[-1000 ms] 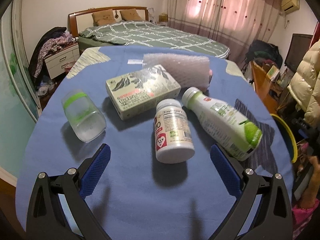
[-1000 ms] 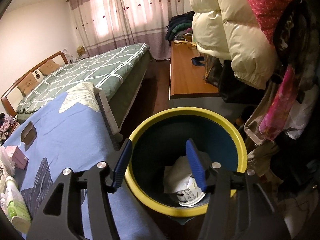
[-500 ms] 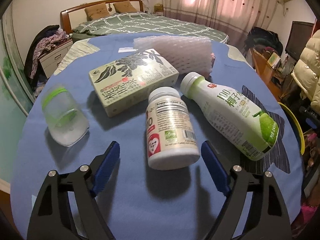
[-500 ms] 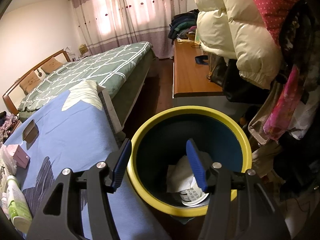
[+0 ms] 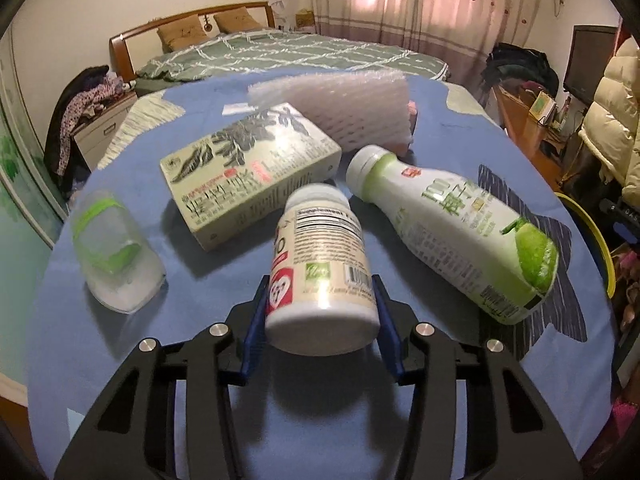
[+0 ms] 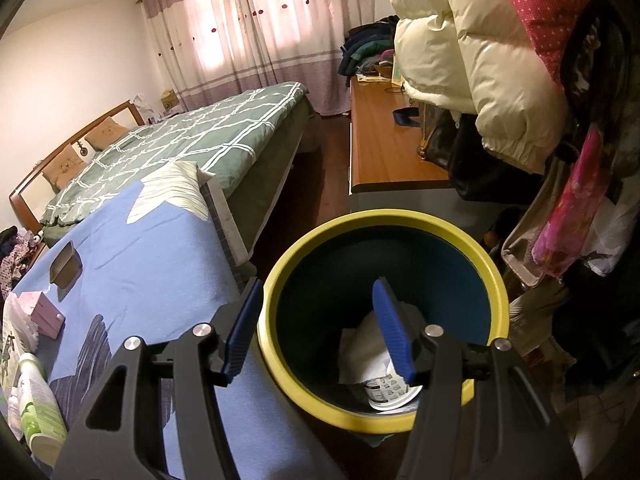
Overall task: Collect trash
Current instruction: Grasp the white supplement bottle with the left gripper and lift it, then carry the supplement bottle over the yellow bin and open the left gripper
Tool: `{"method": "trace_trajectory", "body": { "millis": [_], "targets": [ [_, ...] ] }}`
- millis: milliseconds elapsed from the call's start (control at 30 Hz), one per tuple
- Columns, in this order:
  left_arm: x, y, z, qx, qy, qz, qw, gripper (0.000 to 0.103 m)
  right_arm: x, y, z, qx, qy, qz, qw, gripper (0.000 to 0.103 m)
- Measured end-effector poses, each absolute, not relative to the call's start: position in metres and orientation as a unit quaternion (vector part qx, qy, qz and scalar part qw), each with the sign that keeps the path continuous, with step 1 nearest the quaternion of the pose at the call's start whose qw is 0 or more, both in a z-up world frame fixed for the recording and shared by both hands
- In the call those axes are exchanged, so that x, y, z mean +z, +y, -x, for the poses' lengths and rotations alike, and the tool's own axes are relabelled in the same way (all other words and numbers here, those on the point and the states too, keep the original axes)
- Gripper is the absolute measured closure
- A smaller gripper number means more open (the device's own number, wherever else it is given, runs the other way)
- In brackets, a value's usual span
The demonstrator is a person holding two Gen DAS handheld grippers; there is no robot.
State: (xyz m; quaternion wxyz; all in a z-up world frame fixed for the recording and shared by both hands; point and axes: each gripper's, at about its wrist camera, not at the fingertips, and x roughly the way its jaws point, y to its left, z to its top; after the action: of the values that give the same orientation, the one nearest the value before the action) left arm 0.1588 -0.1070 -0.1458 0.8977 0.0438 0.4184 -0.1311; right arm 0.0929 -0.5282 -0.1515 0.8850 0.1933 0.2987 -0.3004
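Left gripper (image 5: pixel 320 312): blue pads just closed in and now clamped on both sides of the white pill bottle (image 5: pixel 322 276), lying on its side, cap pointing to 12 o'clock. At 2 o'clock, just beside it, white-and-green drink bottle (image 5: pixel 452 232), also lying down, cap toward 10 o'clock. At 11 o'clock, touching or nearly touching the pill bottle's cap, flat tea box (image 5: pixel 250 176) with leaf print. Behind the box at 12 o'clock, white foam net sheet (image 5: pixel 336 110). At 9 o'clock, apart from the others, clear cup (image 5: pixel 114 256) with green band, on its side. All on blue cloth (image 5: pixel 200 380).

Right gripper (image 6: pixel 316 328): released, nothing between the pads, above the near rim of the yellow-rimmed trash bin (image 6: pixel 490 280). Inside the bin, white paper (image 6: pixel 364 344) and a small white container (image 6: pixel 386 394). At 9 o'clock, blue cloth edge.
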Motion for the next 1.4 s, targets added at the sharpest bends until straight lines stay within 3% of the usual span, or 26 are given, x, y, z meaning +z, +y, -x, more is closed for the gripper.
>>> {"method": "trace_trajectory", "body": {
  "millis": [767,1100,1400],
  "targets": [
    [-0.057,-0.13,-0.113,-0.207,0.338,-0.063,0.916,0.056,-0.144,-0.528,-0.082,-0.292,0.286,-0.2,0.89,0.048],
    [-0.04,-0.232,-0.122,-0.31,0.336,-0.084,0.885,0.056,-0.119,-0.555,-0.023,-0.317,0.245,-0.202,0.894,0.042],
    [-0.055,-0.368,-0.124,-0.39,0.353,-0.128,0.841,0.056,-0.135,-0.581,0.006,-0.324,0.251,-0.215,0.887,0.039]
  ]
}}
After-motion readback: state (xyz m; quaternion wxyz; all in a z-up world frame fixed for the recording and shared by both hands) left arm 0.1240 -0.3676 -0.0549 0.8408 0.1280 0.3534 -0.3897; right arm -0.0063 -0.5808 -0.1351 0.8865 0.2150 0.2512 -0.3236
